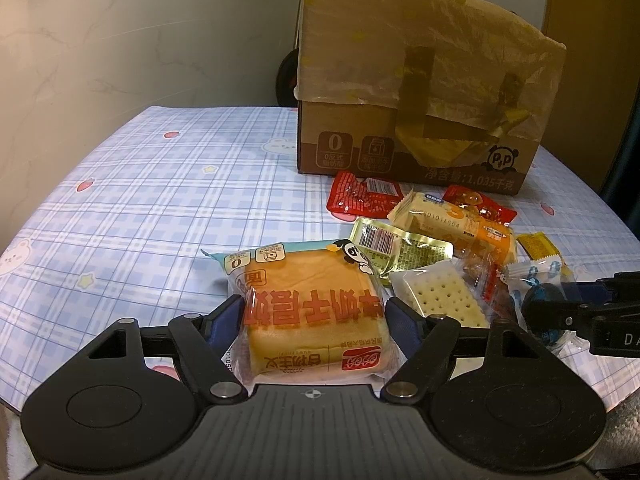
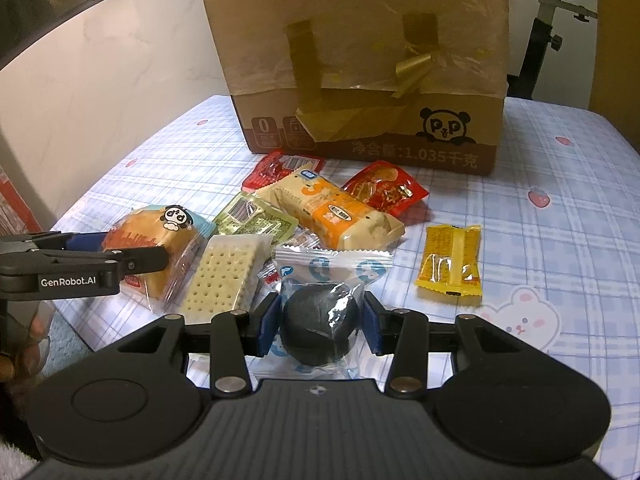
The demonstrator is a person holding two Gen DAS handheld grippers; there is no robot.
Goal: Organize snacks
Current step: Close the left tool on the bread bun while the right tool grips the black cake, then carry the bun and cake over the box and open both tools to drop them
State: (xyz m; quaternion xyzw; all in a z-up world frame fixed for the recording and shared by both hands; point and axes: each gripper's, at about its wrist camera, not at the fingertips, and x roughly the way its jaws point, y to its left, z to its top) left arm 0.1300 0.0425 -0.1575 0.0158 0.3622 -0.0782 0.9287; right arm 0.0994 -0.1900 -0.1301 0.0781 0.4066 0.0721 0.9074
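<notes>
Snacks in crinkly wrappers: the left gripper (image 1: 314,316) pinches the soft bread packet (image 1: 308,312) across its sides, the right gripper (image 2: 318,320) squeezes the dark ball packet (image 2: 318,322). Both look light, squashy and slippery. Others lie beside them before the cardboard box (image 2: 360,64).

surface: plaid tablecloth (image 2: 560,208); on it: cardboard box (image 2: 360,60); snack packets (image 2: 332,208)

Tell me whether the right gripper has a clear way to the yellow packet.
Probably not yet: the right gripper is shut on the dark round snack. The yellow packet lies alone on the cloth, nothing covering it.
</notes>
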